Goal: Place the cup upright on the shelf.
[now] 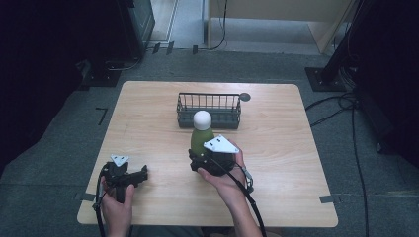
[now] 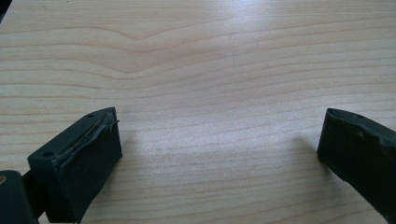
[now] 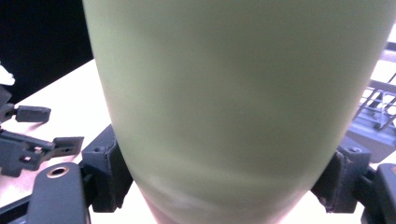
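Observation:
A green bottle (image 1: 201, 138) with a white round cap stands upright in the middle of the table, held by my right gripper (image 1: 206, 159), whose jaws are shut on its lower body. In the right gripper view the green bottle (image 3: 233, 93) sits squeezed between the two black pads (image 3: 105, 163). Just behind the bottle stands a dark wire basket (image 1: 209, 111). My left gripper (image 1: 143, 174) rests near the table's front left, jaws open; in the left gripper view its fingertips (image 2: 88, 154) stand wide apart over bare wood, with the left gripper (image 2: 219, 154) holding nothing.
The wooden table (image 1: 276, 148) has free room at the right and the left. A small dark round disc (image 1: 245, 97) lies by the basket's right end. Cables and stand bases lie on the floor around the table.

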Demonstrator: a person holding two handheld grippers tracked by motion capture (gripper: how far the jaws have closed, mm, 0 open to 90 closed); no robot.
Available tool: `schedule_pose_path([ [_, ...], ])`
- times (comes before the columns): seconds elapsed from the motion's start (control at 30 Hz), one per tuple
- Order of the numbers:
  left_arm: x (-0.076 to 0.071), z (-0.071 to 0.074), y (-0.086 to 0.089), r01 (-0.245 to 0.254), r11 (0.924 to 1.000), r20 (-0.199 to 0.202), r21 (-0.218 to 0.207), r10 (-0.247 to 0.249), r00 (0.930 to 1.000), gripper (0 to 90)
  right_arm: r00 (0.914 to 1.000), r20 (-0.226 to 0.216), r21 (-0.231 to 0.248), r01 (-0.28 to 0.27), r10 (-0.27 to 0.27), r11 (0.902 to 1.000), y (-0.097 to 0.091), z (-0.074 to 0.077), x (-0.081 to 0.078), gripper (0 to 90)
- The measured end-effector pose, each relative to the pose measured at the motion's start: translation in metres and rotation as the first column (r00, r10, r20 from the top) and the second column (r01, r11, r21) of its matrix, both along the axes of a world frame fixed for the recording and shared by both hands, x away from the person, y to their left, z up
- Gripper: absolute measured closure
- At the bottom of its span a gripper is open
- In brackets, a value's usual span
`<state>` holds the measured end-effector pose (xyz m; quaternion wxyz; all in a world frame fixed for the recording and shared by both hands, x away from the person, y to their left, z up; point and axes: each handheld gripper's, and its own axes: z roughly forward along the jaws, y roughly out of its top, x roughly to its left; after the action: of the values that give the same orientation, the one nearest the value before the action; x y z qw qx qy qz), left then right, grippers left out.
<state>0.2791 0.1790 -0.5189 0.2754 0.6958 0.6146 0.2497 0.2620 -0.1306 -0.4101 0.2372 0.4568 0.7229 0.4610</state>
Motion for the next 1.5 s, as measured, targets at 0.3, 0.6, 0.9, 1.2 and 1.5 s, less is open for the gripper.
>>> schedule_pose_path([
  [0.3,0.000,0.000,0.000,0.000,1.0000,-0.001,0.001,0.000,1.0000,0.0,0.9998,0.015,-0.018,0.016,-0.016,0.9997,-0.004,0.011,0.016,20.4],
  [0.6,0.000,0.000,0.000,0.000,1.0000,0.000,0.001,0.000,1.0000,0.0,0.9992,0.027,-0.017,0.030,-0.030,0.9994,-0.007,0.024,0.035,20.5],
  [0.9,0.000,0.000,0.000,0.000,1.0000,0.001,0.000,0.000,1.0000,0.0,0.9982,0.028,-0.020,0.053,-0.052,0.9984,-0.013,0.035,0.052,20.5],
  [1.2,0.000,0.000,0.000,0.000,1.0000,0.000,0.001,0.000,1.0000,0.0,0.9958,0.032,-0.026,0.086,-0.085,0.9959,-0.022,0.045,0.072,20.5],
  [1.5,0.000,0.000,0.000,0.000,1.0000,0.000,0.000,0.000,1.0000,0.0,0.9923,0.048,-0.035,0.116,-0.114,0.9926,-0.029,0.056,0.089,20.5],
])
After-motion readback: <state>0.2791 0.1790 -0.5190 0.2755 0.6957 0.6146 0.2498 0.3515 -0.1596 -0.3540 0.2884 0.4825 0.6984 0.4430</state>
